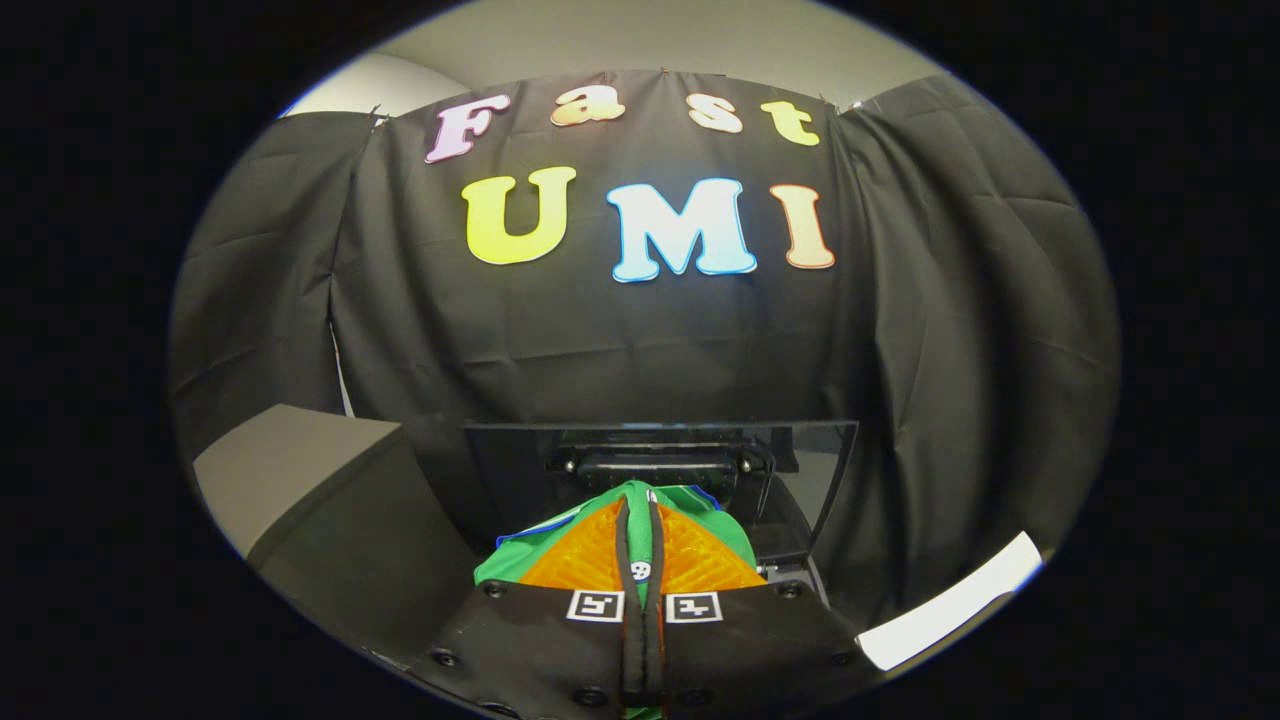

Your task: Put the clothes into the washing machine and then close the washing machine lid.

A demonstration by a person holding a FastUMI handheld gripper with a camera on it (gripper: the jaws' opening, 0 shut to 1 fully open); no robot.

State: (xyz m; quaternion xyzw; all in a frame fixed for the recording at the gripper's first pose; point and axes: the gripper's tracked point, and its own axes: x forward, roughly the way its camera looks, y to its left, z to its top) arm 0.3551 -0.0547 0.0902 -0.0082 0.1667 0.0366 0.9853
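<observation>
You held the tongs (640, 535) clenched on the green garment (700, 520), both fingers pressing a fold of it just in front of the raised washing machine lid (810, 470). I judged one risk: the cloth could slip out, or catch on the machine's edge, because only a thin fold was pinched.

The green garment (705, 522) at lower centre is soft matt cloth, pinched between the closed tongs (640, 500), whose fingers (690, 555) show a ribbed, faintly glossy plastic surface. Behind it the raised washing machine lid (810, 470) is smooth, dark, glossy see-through plastic; the booth wall (600, 340) is creased matt cloth
</observation>
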